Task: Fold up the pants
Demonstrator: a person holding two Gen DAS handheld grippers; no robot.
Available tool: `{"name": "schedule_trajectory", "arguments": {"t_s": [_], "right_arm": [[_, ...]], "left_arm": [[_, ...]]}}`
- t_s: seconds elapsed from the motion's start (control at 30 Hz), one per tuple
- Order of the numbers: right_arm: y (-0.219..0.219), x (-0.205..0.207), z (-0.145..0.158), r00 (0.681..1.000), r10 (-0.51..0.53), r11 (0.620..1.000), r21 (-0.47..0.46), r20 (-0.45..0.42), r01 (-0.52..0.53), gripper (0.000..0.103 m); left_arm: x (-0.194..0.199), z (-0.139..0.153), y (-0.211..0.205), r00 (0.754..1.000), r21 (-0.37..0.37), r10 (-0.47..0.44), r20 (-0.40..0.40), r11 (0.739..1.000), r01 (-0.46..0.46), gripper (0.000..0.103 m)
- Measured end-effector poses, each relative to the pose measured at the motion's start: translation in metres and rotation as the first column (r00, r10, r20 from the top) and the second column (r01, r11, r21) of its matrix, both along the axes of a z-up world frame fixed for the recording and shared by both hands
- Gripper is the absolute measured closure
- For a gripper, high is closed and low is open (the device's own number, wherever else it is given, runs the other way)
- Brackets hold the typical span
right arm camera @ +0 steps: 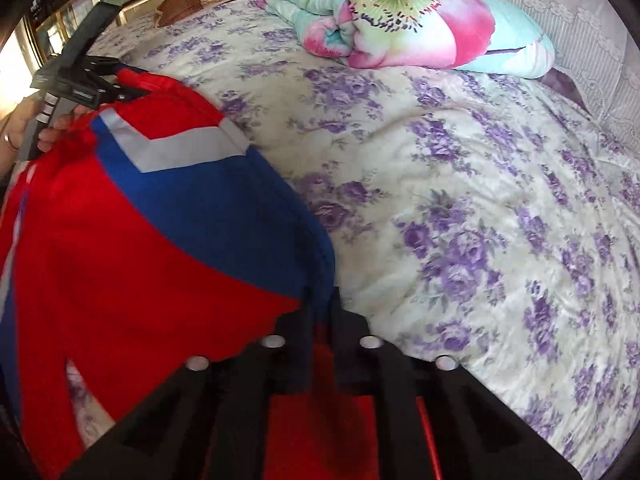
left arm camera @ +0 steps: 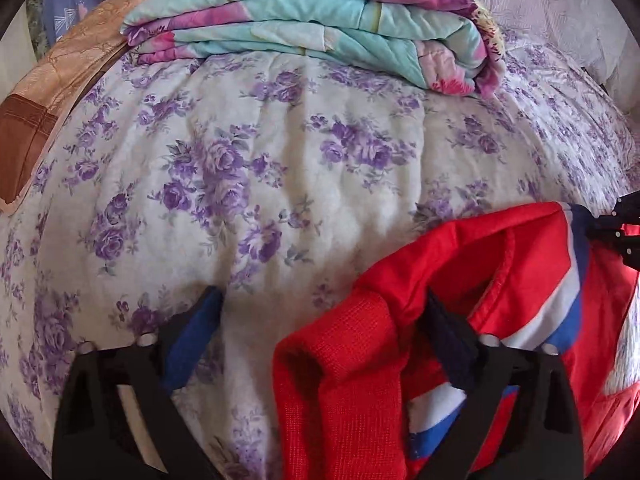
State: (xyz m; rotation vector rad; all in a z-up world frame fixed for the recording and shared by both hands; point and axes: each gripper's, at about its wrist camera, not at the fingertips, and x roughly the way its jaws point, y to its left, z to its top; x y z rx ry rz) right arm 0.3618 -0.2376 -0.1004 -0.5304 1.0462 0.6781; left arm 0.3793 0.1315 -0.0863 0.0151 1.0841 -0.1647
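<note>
The red pants (left arm camera: 360,364) with blue and white stripes hang bunched above the floral bedspread (left arm camera: 248,168). My left gripper (left arm camera: 320,320) is open, its fingers wide apart; red fabric drapes over the right finger (left arm camera: 452,336), the left finger (left arm camera: 196,332) is bare. In the right wrist view my right gripper (right arm camera: 322,300) is shut on the blue edge of the pants (right arm camera: 132,240), held above the bed. The left gripper also shows in the right wrist view (right arm camera: 120,90) at the pants' far corner. The right gripper's tip shows at the right edge of the left wrist view (left arm camera: 622,224).
A folded teal and pink quilt (left arm camera: 320,28) lies at the far end of the bed, also in the right wrist view (right arm camera: 400,20). A tan and brown cloth (left arm camera: 52,88) lies at the left edge. A lace curtain (right arm camera: 580,20) hangs behind.
</note>
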Motion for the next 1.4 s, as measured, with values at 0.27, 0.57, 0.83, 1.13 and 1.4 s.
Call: {"name": "schedule_trajectory", "arguments": {"t_s": [0.27, 0.57, 0.83, 1.13, 1.4], "right_arm": [[-0.008, -0.021, 0.031, 0.994, -0.079, 0.993, 0.093, 0.077, 0.072, 0.098], [-0.018, -0.145, 0.119, 0.953, -0.085, 0.978, 0.205, 0.290, 0.025, 0.098], [0.015, -0.326, 0.068, 0.967, -0.058, 0.962, 0.271, 0.249, -0.012, 0.098], [0.019, -0.360, 0.016, 0.960, -0.201, 0.934, 0.335, 0.196, 0.127, 0.098], [0.025, -0.359, 0.003, 0.967, -0.191, 0.940, 0.315, 0.167, 0.131, 0.098]], "left_arm": [[-0.012, 0.022, -0.006, 0.998, -0.081, -0.051, 0.032, 0.995, 0.053, 0.082], [-0.095, 0.100, -0.014, 0.966, -0.080, -0.062, 0.250, 0.993, 0.084, 0.084], [-0.227, 0.080, -0.001, 0.964, 0.006, -0.120, 0.237, 0.992, 0.122, 0.074], [-0.255, 0.030, 0.038, 0.988, -0.114, 0.027, 0.154, 0.993, -0.010, 0.055], [-0.232, 0.026, 0.069, 0.952, -0.099, 0.264, 0.159, 0.963, -0.250, 0.052]]}}
